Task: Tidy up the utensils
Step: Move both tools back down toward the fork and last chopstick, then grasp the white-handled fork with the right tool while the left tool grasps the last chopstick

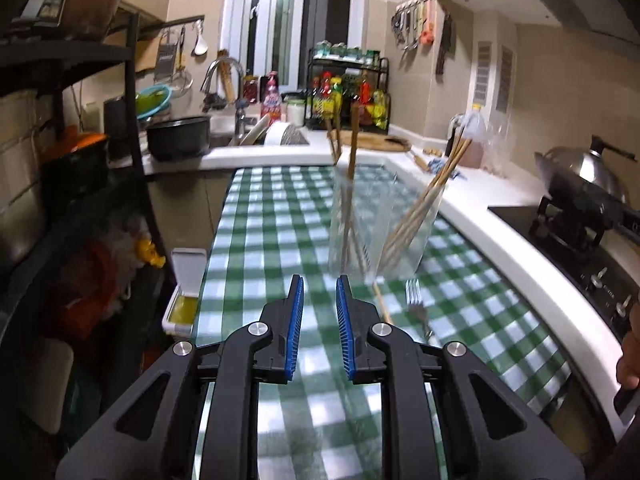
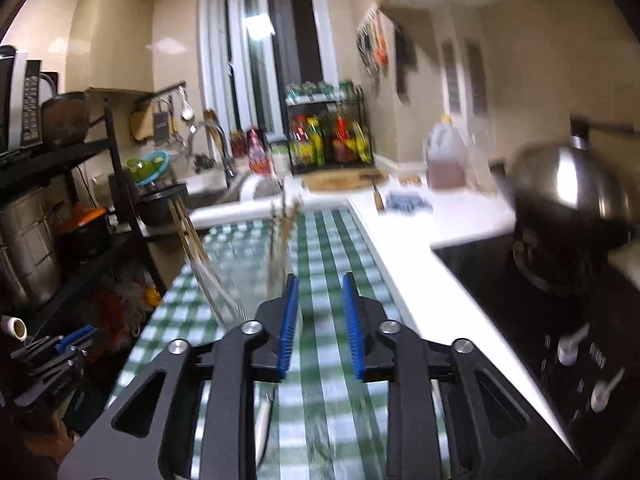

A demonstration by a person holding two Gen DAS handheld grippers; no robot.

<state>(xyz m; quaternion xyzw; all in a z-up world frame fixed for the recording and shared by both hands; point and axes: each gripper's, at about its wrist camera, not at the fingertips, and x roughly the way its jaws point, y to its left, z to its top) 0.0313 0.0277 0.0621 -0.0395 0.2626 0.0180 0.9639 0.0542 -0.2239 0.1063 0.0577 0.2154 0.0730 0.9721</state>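
**Fork pickup: approach geometry**

Left gripper point(image 1: 319, 280): blue-padded fingers narrowly parted, holding nothing. Right gripper point(image 2: 320, 280): likewise slightly apart and empty. Silver metal fork point(image 1: 416, 304): flat on green-and-white checked tablecloth point(image 1: 280, 216), just right of left fingertips, long axis roughly parallel to them, tines toward clear glass holder point(image 1: 384, 232) containing wooden chopsticks point(image 1: 420, 200). Nearer gripper: probably left; right view blurred.

fork point(image 1: 416, 304) just before holder point(image 1: 384, 224)

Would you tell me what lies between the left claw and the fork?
A single wooden chopstick lies between the left claw and the fork, in the left wrist view.
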